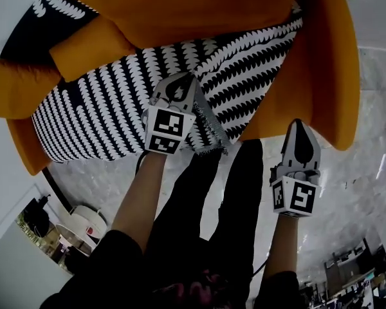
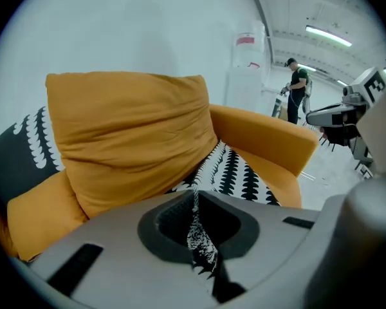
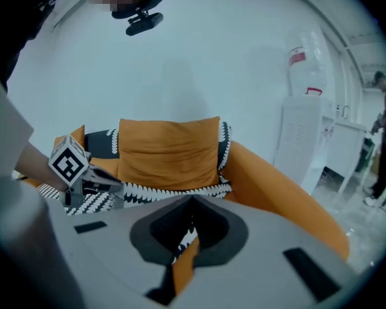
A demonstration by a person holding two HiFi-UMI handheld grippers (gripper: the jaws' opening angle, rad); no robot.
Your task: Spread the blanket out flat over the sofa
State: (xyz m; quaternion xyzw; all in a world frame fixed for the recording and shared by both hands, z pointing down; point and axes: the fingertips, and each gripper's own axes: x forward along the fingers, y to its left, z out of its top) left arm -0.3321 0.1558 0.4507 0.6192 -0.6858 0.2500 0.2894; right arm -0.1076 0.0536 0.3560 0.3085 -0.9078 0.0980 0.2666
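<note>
currently one blanket (image 1: 116,108) over one orange sofa (image 1: 325,76), left gripper (image 1: 179,84) pinching blanket edge, right gripper (image 1: 300,130) pressed together

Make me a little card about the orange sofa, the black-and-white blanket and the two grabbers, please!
sofa: orange, with an orange back cushion
blanket: black-and-white patterned, lying over the seat, some behind the cushion
left gripper: shut on the blanket's fringed edge, above the seat front
right gripper: jaws together, empty, by the sofa's arm
job: not done; arms and cushion uncovered
</note>
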